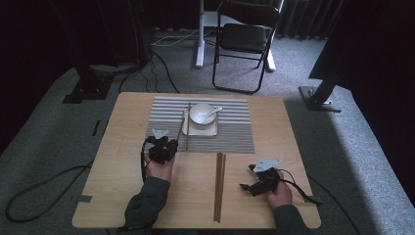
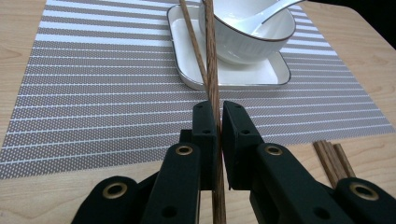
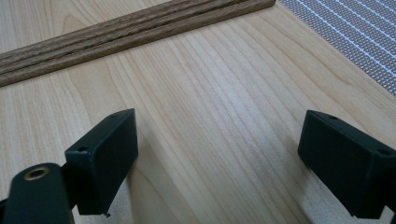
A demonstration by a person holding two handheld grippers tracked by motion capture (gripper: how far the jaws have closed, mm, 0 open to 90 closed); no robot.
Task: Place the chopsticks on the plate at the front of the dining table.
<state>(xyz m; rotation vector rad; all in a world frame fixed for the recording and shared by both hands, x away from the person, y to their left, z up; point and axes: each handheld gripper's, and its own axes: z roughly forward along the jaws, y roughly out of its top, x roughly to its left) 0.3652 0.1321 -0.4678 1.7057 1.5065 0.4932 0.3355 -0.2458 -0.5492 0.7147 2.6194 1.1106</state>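
right, table setting under way, and it looks roughly mid-stream. on the striped placemat [image 1: 205, 128] the white plate [image 2: 187, 70] already carries the bowl [image 2: 261, 44], with a spoon [image 2: 275, 9] lying in it, so the crockery seems done. what's in hand is the pair of chopsticks [image 2: 211, 60] beside that plate: the left tool [image 2: 218, 116] is clenched on one dark stick, jaws pressed in on it from both sides, the stick running straight out from the jaws toward the bowl's near side. its partner [image 2: 192, 42], a lighter stick, lies at a slight angle over the plate's edge, just beside the gripped one; whether the two touch farther up i cannot tell. in the high view both sticks sit along the plate's left edge, on the mat.

still to do, by my reading: let go and leave this pair lying straight, then deal with the spare bundle of chopsticks [image 1: 219, 186] lying on the bare counter [image 1: 122, 147], nearer the person than the plate and well apart from it. the right tool [image 3: 219, 154] hangs low over the wood with its jaws spread wide, nothing between them, the bundle [image 3: 126, 30] lying across just beyond its tips.
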